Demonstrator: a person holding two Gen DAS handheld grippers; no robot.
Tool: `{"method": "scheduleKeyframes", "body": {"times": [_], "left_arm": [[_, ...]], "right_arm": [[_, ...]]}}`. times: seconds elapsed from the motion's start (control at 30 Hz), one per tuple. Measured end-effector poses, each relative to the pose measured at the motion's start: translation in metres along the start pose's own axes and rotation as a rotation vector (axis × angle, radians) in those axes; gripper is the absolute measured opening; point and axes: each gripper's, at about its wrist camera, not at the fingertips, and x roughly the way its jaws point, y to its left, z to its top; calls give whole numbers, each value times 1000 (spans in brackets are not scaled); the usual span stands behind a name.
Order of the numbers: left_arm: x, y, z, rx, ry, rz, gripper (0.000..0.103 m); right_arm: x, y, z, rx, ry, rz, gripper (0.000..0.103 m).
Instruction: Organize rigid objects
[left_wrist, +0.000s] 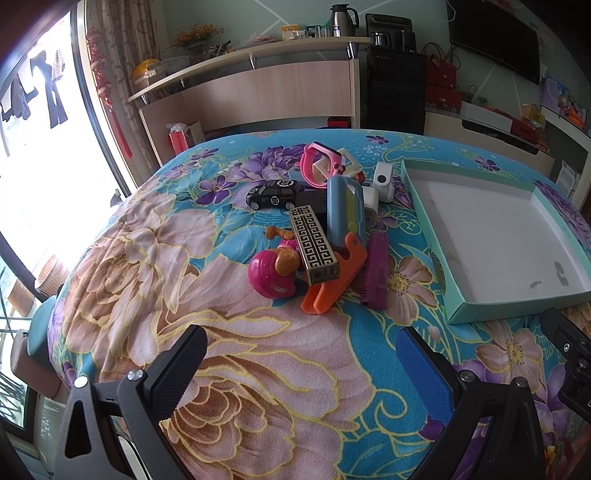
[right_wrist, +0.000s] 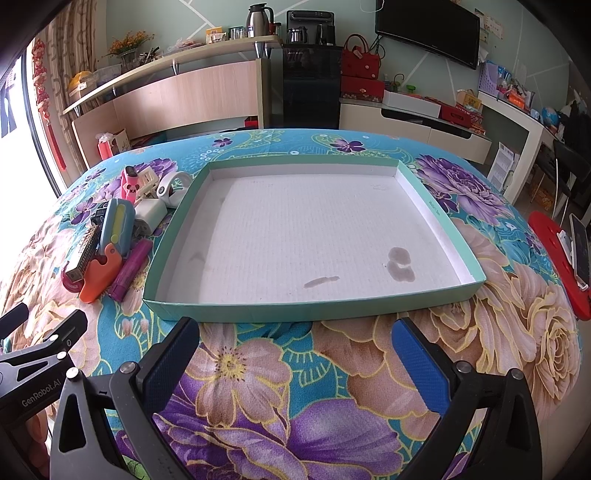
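We read this as a home living room. A floral blanket (right_wrist: 295, 369) covers the surface. Behind it a curved shelf (right_wrist: 166, 62) carries a thermos (right_wrist: 259, 19), flowers (right_wrist: 129, 42) and small packets. A flat TV (right_wrist: 428, 31) hangs on the green wall above a low white cabinet (right_wrist: 413, 122) stacked with red gift boxes (right_wrist: 360, 86). We note laundry (left_wrist: 48, 88) hanging outside the window, curtains (left_wrist: 122, 55) and red knot ornaments (left_wrist: 101, 74) beside it.

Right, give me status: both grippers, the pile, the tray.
Left gripper open, empty, short of the toy pile. Right gripper open, empty, facing the tray. Tray holds nothing, only stains. Nothing in the way.
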Motion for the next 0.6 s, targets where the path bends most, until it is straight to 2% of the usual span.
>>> {"method": "scheduleKeyframes", "body": {"times": [0.6], "left_arm": [[3, 2, -2, -9, 10, -3, 103]], "right_arm": [[-1, -3, 0, 11, -1, -2, 103]]}}
